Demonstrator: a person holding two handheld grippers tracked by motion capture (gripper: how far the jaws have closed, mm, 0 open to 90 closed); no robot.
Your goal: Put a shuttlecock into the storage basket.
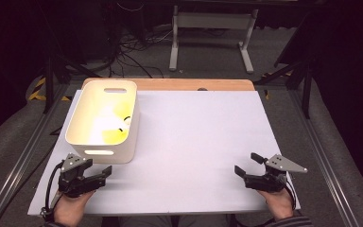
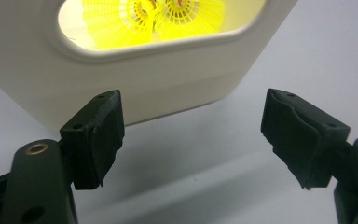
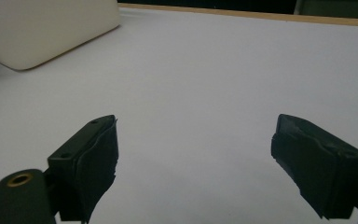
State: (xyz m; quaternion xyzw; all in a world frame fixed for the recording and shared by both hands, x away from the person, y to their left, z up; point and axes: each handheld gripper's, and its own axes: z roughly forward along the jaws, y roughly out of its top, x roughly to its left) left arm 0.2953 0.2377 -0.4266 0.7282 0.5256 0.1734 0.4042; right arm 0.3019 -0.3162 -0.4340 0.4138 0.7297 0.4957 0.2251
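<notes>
both tongs gape empty, resting at the desk's (image 1: 194,142) near edge: left tongs (image 1: 105,172) just beside the bin (image 1: 123,156), right tongs (image 1: 249,165) well apart. the shuttlecocks (image 2: 154,18) lie inside the bin, likely dropped there for keeping.

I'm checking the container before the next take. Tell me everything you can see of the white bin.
The white bin is a cream-white tub that looks like smooth plastic, with rounded corners and an oval handle slot in each end wall. It stands upright and open-topped on the left side of the white table top. Yellow shuttlecocks lie inside, seen through the near slot in the left gripper view. The left hand-held gripper sits just short of its near wall, jaws open, not touching it.
</notes>
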